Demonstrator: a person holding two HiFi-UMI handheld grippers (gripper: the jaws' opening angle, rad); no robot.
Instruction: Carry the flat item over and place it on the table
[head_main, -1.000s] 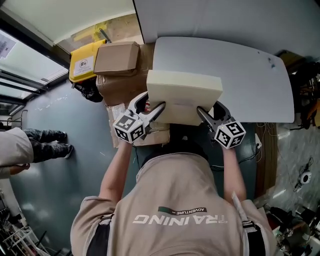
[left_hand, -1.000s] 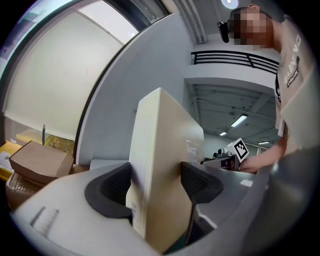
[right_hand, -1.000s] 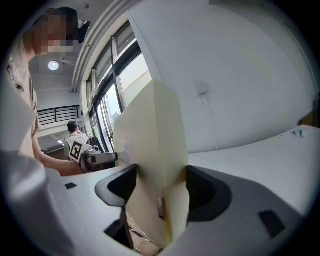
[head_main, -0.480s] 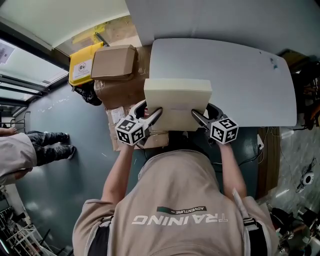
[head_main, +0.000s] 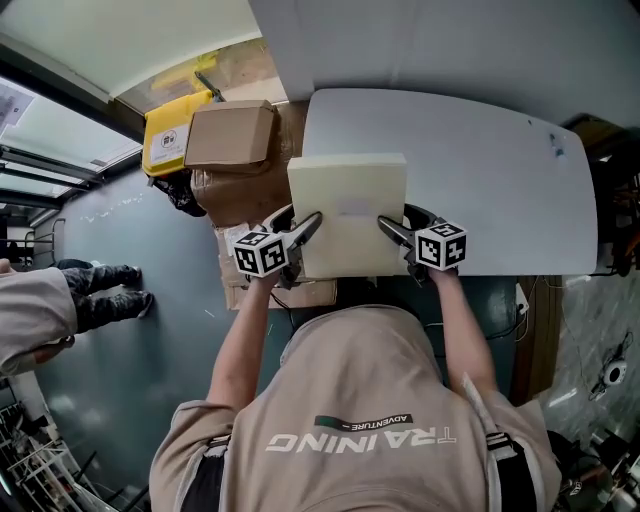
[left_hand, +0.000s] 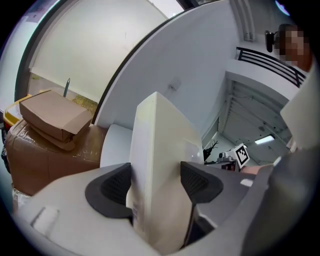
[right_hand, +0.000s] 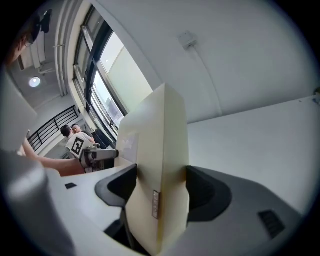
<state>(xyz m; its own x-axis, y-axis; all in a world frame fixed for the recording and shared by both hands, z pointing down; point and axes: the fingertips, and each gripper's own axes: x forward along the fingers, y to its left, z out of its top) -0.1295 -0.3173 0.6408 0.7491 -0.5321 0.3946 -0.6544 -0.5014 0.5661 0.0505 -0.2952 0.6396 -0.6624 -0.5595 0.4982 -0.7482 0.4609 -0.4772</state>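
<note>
A thick cream foam slab (head_main: 347, 212) is held level over the near-left part of the white table (head_main: 500, 170). My left gripper (head_main: 298, 232) is shut on the slab's left edge and my right gripper (head_main: 392, 232) is shut on its right edge. In the left gripper view the slab (left_hand: 160, 165) stands edge-on between the dark pads (left_hand: 200, 182), which press its sides. The right gripper view shows the same slab (right_hand: 160, 170) pinched between that gripper's jaws, with the table top (right_hand: 260, 145) behind it. Whether the slab rests on the table is hidden.
Left of the table stand stacked cardboard boxes (head_main: 232, 140) and a yellow bin (head_main: 172, 135). Another person's sleeve and legs (head_main: 60, 300) are at the far left on the grey floor. Cables and clutter (head_main: 610, 360) lie right of the table. A white wall (head_main: 450, 45) runs behind it.
Both grippers have carried the slab forward and slightly lower over the table's near-left edge. The slab has tipped flatter, so its front face no longer shows. Both grips are unchanged.
</note>
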